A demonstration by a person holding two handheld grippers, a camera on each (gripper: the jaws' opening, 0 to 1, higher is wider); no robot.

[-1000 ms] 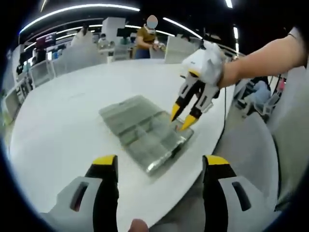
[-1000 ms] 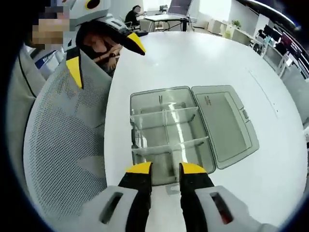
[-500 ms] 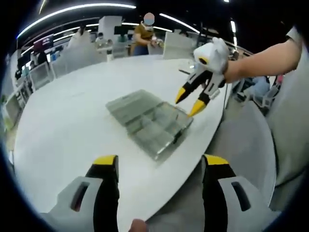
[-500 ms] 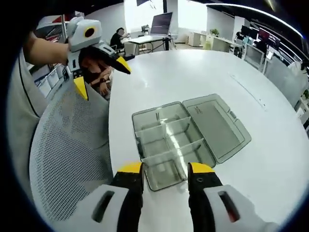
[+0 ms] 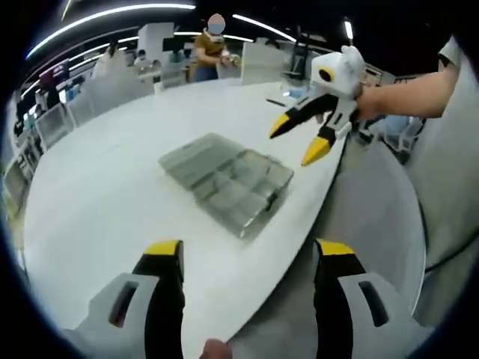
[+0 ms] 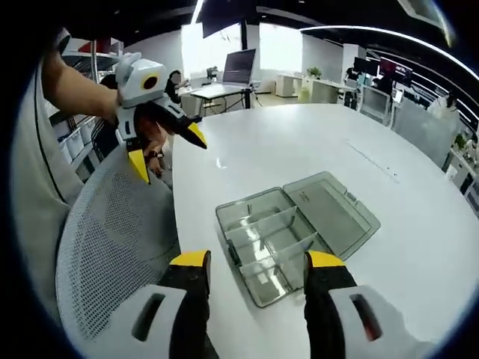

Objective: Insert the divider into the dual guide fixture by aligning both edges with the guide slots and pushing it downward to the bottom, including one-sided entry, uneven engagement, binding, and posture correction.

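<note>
A clear plastic compartment box lies open on the white table, lid flat beside it. Clear dividers stand in its guide slots, crossing the tray. My left gripper is open and empty, held back from the table edge; it also shows in the right gripper view, above a chair. My right gripper is open and empty, raised above and short of the box; in the left gripper view it hangs over the box's right end.
A grey mesh chair stands at the table's edge beside the box. A person stands beyond the far side, near desks and chairs. A monitor on a desk is far behind.
My right gripper has opened wider and lifted up and back from the box. The left gripper also drew back, so the box looks smaller in both views.
</note>
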